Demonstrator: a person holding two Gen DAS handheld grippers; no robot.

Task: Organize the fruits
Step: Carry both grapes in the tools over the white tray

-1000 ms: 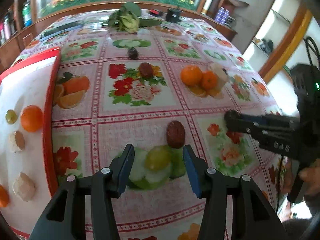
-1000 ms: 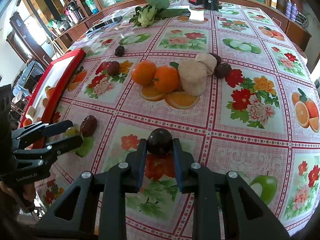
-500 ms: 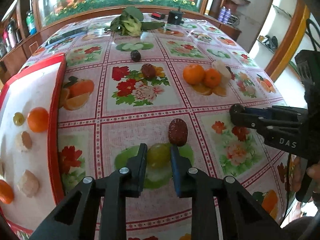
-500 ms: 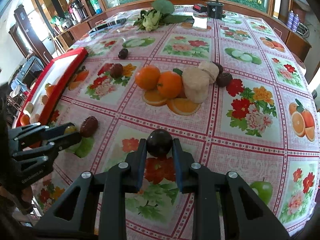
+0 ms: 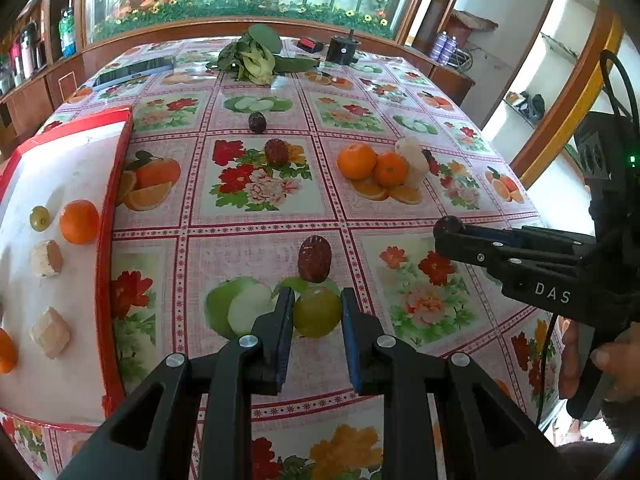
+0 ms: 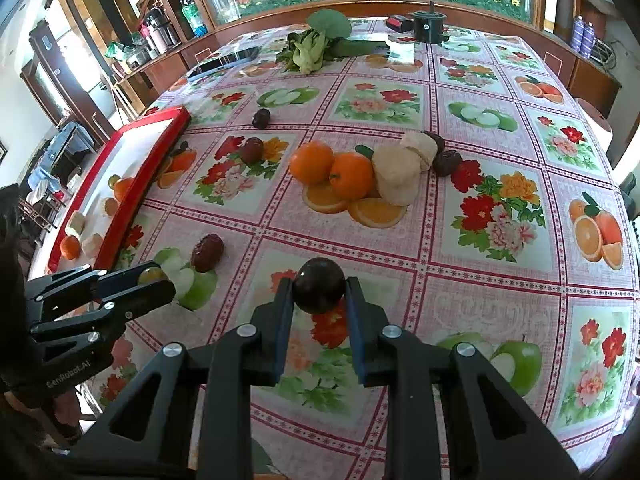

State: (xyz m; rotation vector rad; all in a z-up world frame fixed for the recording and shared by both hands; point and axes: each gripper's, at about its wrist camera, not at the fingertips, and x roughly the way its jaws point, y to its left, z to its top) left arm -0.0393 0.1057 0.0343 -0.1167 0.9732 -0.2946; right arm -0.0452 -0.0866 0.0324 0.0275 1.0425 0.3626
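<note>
The left gripper [image 5: 316,312] has its fingers pressed against a round green grape [image 5: 317,311] above the flowered table [image 5: 256,236]. The right gripper [image 6: 319,292] clamps a dark round plum [image 6: 319,285]. Farther off lie two oranges [image 6: 332,170] and a red-rimmed white tray [image 5: 60,184].

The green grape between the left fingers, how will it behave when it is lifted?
The green grape looks round and glossy, so it may slip or roll if the left gripper loosens. Its skin seems thin; hard squeezing could probably bruise it. It appears small, likely light.
</note>
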